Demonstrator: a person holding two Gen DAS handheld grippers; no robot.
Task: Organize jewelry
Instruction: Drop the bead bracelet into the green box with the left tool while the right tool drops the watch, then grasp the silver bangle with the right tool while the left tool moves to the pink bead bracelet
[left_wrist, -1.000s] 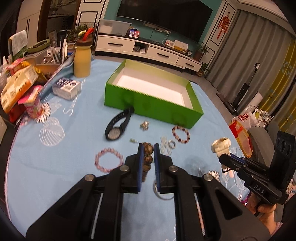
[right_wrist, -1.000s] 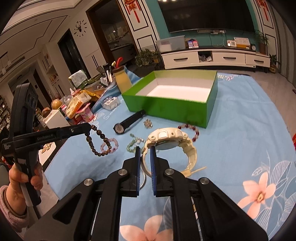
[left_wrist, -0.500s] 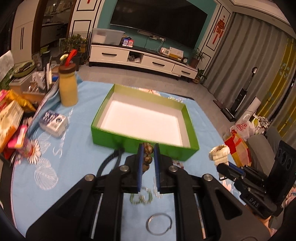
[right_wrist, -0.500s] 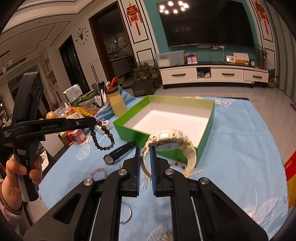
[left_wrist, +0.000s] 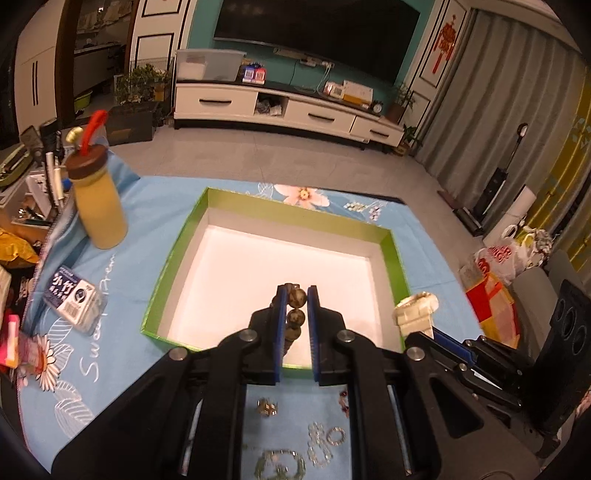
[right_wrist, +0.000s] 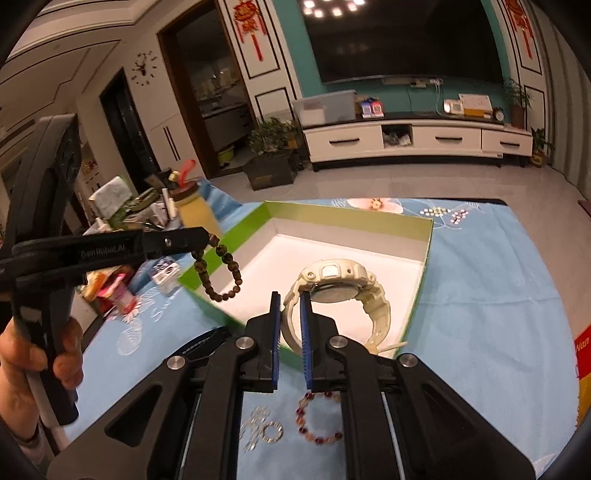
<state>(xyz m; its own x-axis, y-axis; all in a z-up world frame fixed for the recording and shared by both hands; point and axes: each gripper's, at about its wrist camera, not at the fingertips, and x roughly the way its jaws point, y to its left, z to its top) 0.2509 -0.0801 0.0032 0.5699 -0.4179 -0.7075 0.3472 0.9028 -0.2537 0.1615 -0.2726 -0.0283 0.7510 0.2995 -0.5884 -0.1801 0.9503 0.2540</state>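
Jewelry up in both grippers: left gripper (left_wrist: 296, 295) pinches a brown bead bracelet (right_wrist: 218, 271), dangling above the green box (left_wrist: 173, 251); right gripper (right_wrist: 287, 300) clamps the strap of a cream watch (right_wrist: 334, 282) over the box's white floor. Loose rings (right_wrist: 271, 431) and a garnet bracelet (right_wrist: 319, 419) lie on the blue cloth (right_wrist: 491, 295) just before the box.

both tools are chunky black plastic with blue finger pads (left_wrist: 280, 325), silver screws, white lettering on the left tool (right_wrist: 207, 240), bare-skinned hand (right_wrist: 40, 358)
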